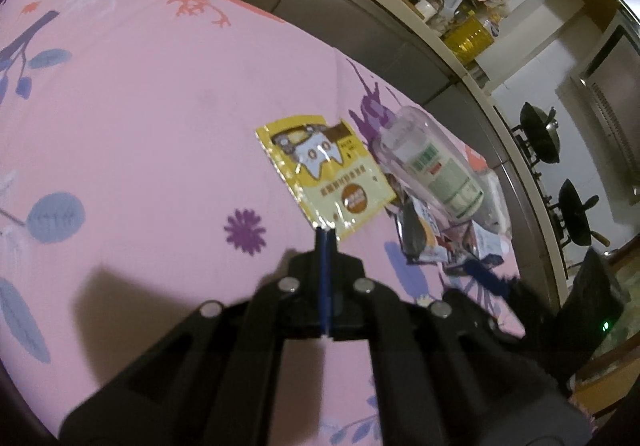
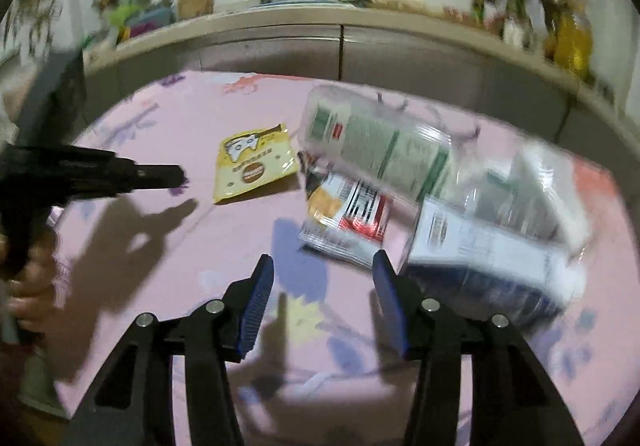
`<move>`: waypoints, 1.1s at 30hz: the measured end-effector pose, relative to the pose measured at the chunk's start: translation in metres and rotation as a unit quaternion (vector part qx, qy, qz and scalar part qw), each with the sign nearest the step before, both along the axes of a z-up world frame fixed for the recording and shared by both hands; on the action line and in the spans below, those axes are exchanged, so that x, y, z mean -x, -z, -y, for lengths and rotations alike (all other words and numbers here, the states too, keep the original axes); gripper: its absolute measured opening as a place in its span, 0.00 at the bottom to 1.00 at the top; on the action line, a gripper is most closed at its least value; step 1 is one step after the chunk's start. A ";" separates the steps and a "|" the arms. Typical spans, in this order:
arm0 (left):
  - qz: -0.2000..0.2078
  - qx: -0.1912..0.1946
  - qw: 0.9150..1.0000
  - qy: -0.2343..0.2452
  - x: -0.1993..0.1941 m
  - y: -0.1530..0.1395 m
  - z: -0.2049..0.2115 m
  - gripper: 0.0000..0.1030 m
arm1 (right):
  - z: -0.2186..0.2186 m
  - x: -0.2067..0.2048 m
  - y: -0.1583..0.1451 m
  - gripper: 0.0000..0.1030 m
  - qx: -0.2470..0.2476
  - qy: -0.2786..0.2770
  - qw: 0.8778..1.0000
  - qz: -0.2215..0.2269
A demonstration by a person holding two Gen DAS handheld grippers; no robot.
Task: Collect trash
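A yellow snack packet (image 1: 326, 169) lies flat on the pink floral tablecloth (image 1: 140, 133). My left gripper (image 1: 326, 232) is shut, its blue tips right at the packet's near corner; whether they pinch it is unclear. In the right wrist view the left gripper (image 2: 176, 175) sits apart from the yellow packet (image 2: 254, 161). A clear plastic bottle (image 1: 434, 165) lies beside crumpled wrappers (image 1: 424, 236). My right gripper (image 2: 322, 274) is open and empty above the cloth, just short of a red-and-white wrapper (image 2: 348, 213), the bottle (image 2: 376, 143) and a white bottle (image 2: 480, 246).
A kitchen counter (image 2: 320, 13) with a sink, taps and cluttered bottles runs behind the table. Two black woks (image 1: 540, 131) sit on a stove at the right. Grey cabinet doors (image 1: 340, 5) stand below the counter.
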State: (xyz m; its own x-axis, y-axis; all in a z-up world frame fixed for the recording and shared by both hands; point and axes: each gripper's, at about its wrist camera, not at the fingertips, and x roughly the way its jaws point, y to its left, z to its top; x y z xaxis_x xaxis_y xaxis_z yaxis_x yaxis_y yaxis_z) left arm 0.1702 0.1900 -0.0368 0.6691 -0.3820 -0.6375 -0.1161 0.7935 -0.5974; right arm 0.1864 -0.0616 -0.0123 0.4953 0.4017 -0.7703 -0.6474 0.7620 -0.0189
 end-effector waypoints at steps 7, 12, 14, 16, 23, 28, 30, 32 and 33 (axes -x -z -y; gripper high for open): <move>-0.003 -0.002 1.000 0.001 0.004 0.000 0.003 0.00 | -0.036 -0.011 0.018 0.45 0.082 -0.042 0.995 0.048; -0.034 0.021 0.999 -0.005 -0.020 0.005 -0.013 0.07 | -0.049 -0.020 0.034 0.38 0.123 -0.037 0.990 0.062; -0.041 0.022 0.999 -0.004 -0.032 0.005 -0.017 0.19 | -0.047 -0.025 0.036 0.14 0.121 -0.033 0.991 0.047; -0.040 0.029 0.999 0.000 -0.042 0.003 -0.020 0.29 | -0.046 -0.027 0.035 0.04 0.110 -0.027 0.993 0.043; -0.025 -0.021 0.999 0.000 -0.056 -0.009 -0.013 0.29 | -0.020 -0.011 0.004 0.01 -0.001 -0.012 1.000 -0.015; -0.014 -0.079 0.997 -0.002 -0.083 -0.017 -0.019 0.64 | 0.004 0.009 -0.015 0.01 -0.074 0.000 0.995 -0.061; -0.012 -0.097 0.995 0.000 -0.094 -0.017 -0.019 0.67 | 0.011 0.016 -0.018 0.01 -0.089 0.009 0.994 -0.071; -0.017 -0.096 0.995 0.021 -0.108 -0.011 -0.018 0.67 | 0.021 0.023 -0.019 0.01 -0.106 0.020 0.991 -0.084; -0.022 -0.091 0.995 0.036 -0.116 -0.007 -0.014 0.67 | 0.025 0.028 -0.019 0.01 -0.112 0.025 0.989 -0.088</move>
